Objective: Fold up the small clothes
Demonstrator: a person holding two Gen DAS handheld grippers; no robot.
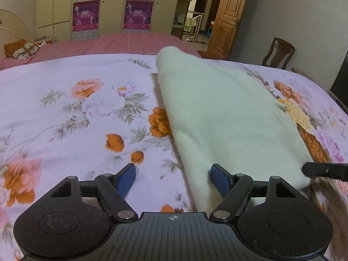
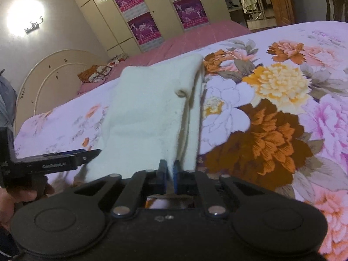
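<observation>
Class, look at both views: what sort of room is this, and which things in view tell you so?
Most likely a home bedroom. A bed with a floral sheet fills both views, a curved headboard stands at its end, and a tall wardrobe lines the far wall.

The left tongs are matte black, with two round housings, a ribbed centre plate bearing a small cross mark, silver pivot rivets and ribbed blue pads. The right tongs look alike: black linkages, silver rivets, blue pads. Bare skin shows on the hand.
</observation>
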